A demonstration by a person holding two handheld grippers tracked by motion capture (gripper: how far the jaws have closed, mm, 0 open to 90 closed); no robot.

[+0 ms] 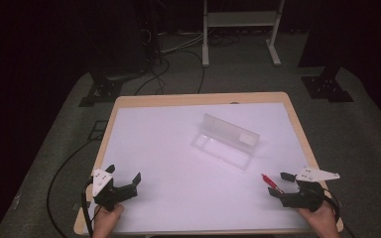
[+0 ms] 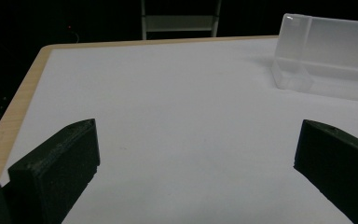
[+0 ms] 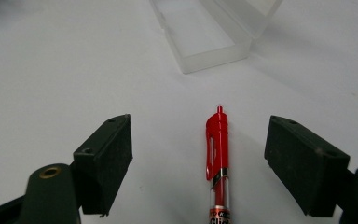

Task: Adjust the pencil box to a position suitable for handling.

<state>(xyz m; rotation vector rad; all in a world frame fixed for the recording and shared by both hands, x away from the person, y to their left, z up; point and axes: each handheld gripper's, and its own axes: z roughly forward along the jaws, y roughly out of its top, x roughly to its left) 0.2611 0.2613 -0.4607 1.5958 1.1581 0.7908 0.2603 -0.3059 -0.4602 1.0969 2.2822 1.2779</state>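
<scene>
A red pen lies flat on the white table top near the front right. My right gripper is open around its capped end without touching it. In the right gripper view the pen lies between the spread jaws of the right gripper, tip pointing at the clear box. This clear plastic box stands open at mid-table, lid upright. My left gripper rests open at the front left, with nothing between its jaws. The box is far off to its right.
The table's wooden rim borders the white top. Beyond it, on a dark floor, are black cables, black stand feet and a white frame. Bare white surface spreads between the two grippers.
</scene>
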